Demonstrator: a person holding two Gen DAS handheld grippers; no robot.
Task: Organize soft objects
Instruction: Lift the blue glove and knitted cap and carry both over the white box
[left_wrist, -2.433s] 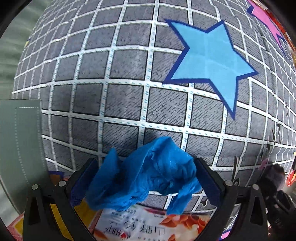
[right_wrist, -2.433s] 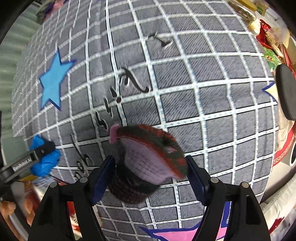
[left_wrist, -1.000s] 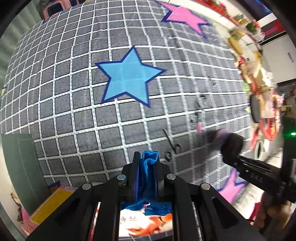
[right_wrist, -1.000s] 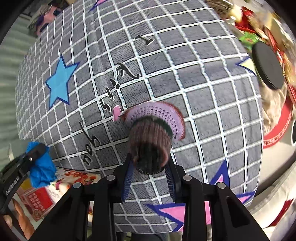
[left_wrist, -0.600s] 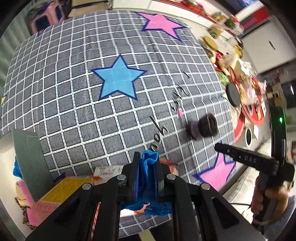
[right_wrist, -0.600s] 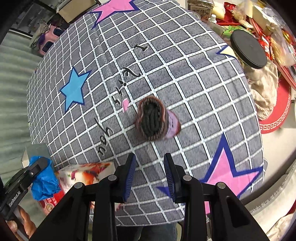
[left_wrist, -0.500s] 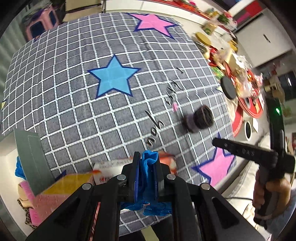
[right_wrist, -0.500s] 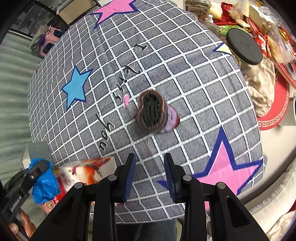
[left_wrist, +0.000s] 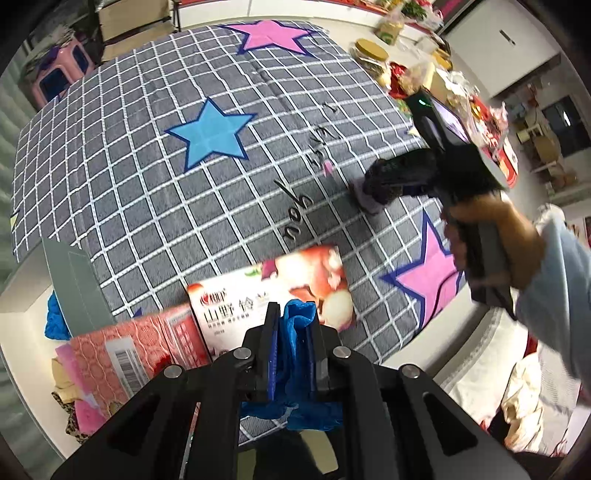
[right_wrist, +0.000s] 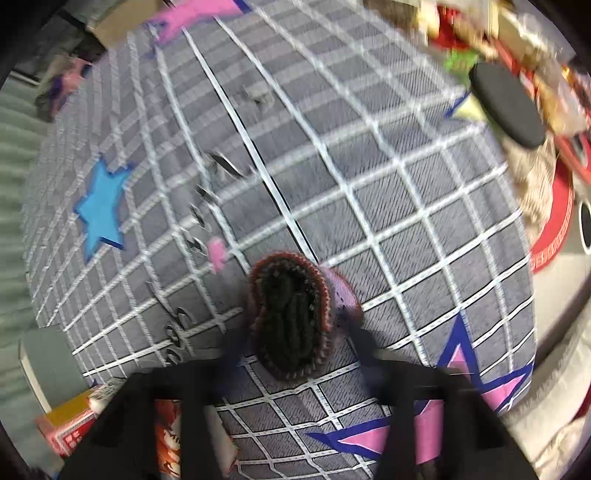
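My left gripper (left_wrist: 293, 354) is shut on a crumpled blue cloth (left_wrist: 297, 334) and holds it above the near edge of the checked grey cloth (left_wrist: 155, 184). A dark knitted hat with a lilac and red rim (right_wrist: 295, 321) lies on the checked cloth (right_wrist: 388, 206). My right gripper (right_wrist: 299, 343) is open, blurred, with its fingers on either side of the hat. In the left wrist view the right gripper (left_wrist: 402, 184) reaches the hat (left_wrist: 380, 184) from the right.
A printed carton (left_wrist: 273, 291) and a red patterned box (left_wrist: 122, 354) lie at the near edge. A grey box (left_wrist: 74, 288) with soft items stands at left. Jars, packets and a red tray (right_wrist: 554, 229) crowd the right side.
My right gripper has dropped back down to the hat and opened, its fingers now either side of it. My left gripper has risen further with the blue cloth.
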